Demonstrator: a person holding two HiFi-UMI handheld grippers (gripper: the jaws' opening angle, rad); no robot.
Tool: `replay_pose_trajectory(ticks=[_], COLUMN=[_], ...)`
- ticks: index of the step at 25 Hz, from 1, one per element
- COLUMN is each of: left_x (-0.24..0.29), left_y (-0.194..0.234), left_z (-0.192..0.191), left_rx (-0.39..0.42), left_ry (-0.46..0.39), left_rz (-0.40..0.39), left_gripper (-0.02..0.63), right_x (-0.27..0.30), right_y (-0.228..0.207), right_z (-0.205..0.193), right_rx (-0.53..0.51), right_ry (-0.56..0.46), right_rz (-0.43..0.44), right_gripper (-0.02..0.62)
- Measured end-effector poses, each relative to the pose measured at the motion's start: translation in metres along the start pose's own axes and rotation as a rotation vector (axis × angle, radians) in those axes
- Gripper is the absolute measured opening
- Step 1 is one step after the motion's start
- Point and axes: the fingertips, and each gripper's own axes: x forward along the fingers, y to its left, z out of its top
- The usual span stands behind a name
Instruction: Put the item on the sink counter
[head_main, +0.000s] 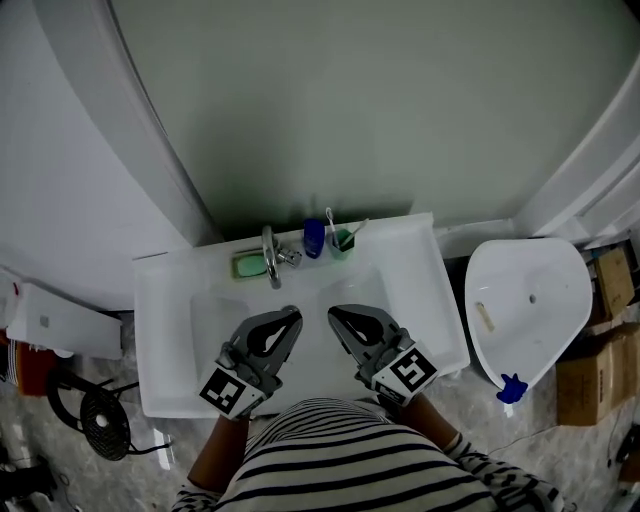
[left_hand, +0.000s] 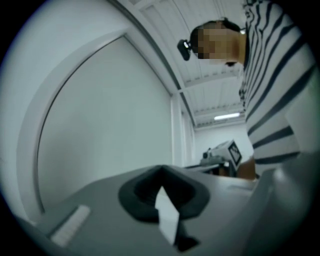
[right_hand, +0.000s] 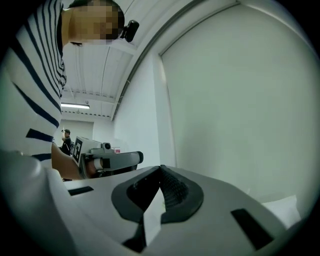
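**Both tools empty, item looks parked on the far ledge**

- Nearest: striped shirt (head_main: 350, 450), with both tools just beyond it over the near half of the basin (head_main: 310, 292).
- Left tool (head_main: 293, 314): clenched, tips meeting, nothing between them. Its own view shows only wall past the tips.
- Right tool (head_main: 335, 314): also clenched and empty. The two sit side by side, apart, both aimed at the far wall.
- Farther: the faucet (head_main: 272, 255) at the basin's far edge.
- On the far strip of the desk (head_main: 160, 330), left to right: a green bar (head_main: 248, 265) just left of the faucet, a blue cup (head_main: 314, 238) just right of it, and a green cup (head_main: 344, 241) beside that with a toothbrush (head_main: 330, 222) standing in it.
- I can't tell which of these is the task's item. All of them rest on the desk, so my read is the placing is done or not under way.

Handling guesses:
- Cups: light, stiff, smooth walls, probably slick if wet. The green one is top-heavy with the brush, so pinch across the wall at mid height, not the rim.
- Green bar: low, and slippery if it's soap. Take it across the short sides, gently.
- Clearance beside the faucet is tight, so come in from the near side.
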Motion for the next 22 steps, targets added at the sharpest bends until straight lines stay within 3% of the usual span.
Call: replay_pose_trajectory(ticks=[12, 22], left_x=[-0.046, -0.044], left_y=[0.003, -0.006], left_z=[0.007, 0.004], left_rx=[0.08, 0.104], left_ry=[0.027, 0.063], left_rz=[-0.037, -0.113], left_gripper=[0.006, 0.006], right_x=[0.031, 0.026], right_y=[0.056, 0.061], right_z=[0.004, 0.008], right_rx=[-0.064, -0.061], right_ry=[-0.072, -0.107], right_rz=[0.037, -0.003], right_gripper=[0.006, 0.006])
